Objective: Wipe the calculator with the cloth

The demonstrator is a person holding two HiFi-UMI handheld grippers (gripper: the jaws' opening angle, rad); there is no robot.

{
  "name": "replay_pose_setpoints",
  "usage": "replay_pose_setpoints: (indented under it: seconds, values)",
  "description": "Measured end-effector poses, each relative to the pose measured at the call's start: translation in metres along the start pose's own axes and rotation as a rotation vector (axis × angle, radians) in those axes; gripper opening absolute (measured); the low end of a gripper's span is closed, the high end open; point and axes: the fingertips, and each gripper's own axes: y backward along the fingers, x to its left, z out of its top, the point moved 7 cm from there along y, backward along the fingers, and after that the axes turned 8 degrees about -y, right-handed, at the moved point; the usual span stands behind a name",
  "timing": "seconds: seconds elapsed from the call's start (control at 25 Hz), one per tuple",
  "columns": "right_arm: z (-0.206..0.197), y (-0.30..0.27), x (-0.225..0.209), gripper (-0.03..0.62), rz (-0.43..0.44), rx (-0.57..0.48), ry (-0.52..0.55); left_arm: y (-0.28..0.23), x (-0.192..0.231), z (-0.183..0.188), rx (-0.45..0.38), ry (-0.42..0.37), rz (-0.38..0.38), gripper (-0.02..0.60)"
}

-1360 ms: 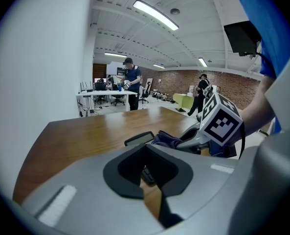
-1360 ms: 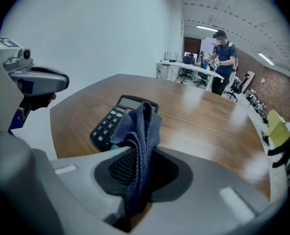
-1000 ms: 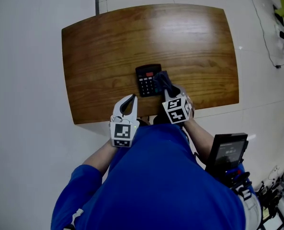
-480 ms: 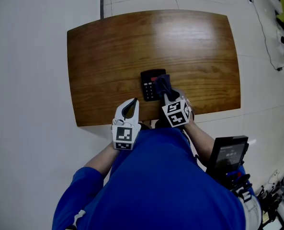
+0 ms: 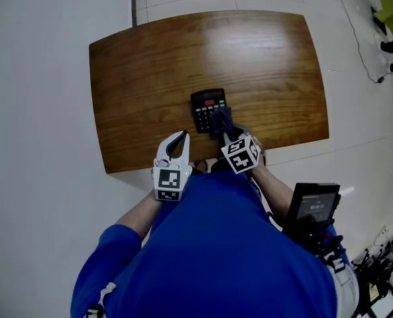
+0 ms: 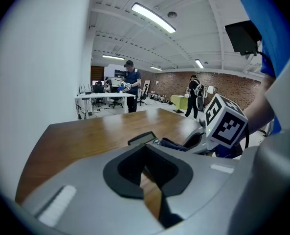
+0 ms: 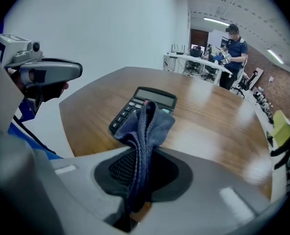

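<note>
A black calculator [image 5: 207,109] with a red button lies on the brown wooden table [image 5: 150,71], near its front edge. My right gripper [image 5: 226,132] is shut on a dark blue cloth [image 5: 221,119], whose free end drapes onto the calculator's right side. In the right gripper view the cloth [image 7: 144,131] runs up from between the jaws and covers part of the calculator [image 7: 144,107]. My left gripper [image 5: 175,146] hovers at the table's front edge, left of the calculator, shut and holding nothing. The left gripper view shows the calculator [image 6: 142,138] beyond its jaws.
The table's front edge [image 5: 183,162] runs just under both grippers, and pale floor [image 5: 44,111] surrounds the table. A black device with a screen [image 5: 313,207] sits at the person's right side. People and desks [image 6: 115,94] stand far off in the room.
The right gripper has drawn the cloth slightly toward the front of the calculator. The left gripper has hardly moved. The head camera shifted a little.
</note>
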Motion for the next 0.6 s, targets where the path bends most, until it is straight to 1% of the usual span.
replay_pose_setpoints:
  seconds: [0.16, 0.36, 0.48, 0.6]
  values:
    - [0.000, 0.020, 0.015, 0.063, -0.038, -0.050, -0.011, 0.017, -0.001, 0.001, -0.021, -0.012, -0.009, 0.006]
    - [0.004, 0.037, 0.019, 0.063, -0.093, -0.123, 0.007, 0.009, -0.005, 0.003, -0.063, -0.012, -0.037, 0.006]
    - [0.002, 0.057, 0.031, 0.063, -0.121, -0.163, 0.008, 0.018, -0.010, 0.005, -0.093, -0.029, -0.059, 0.006]
    - [0.001, 0.077, 0.040, 0.063, -0.143, -0.214, 0.014, 0.023, -0.018, 0.008, -0.115, -0.067, -0.075, 0.006]
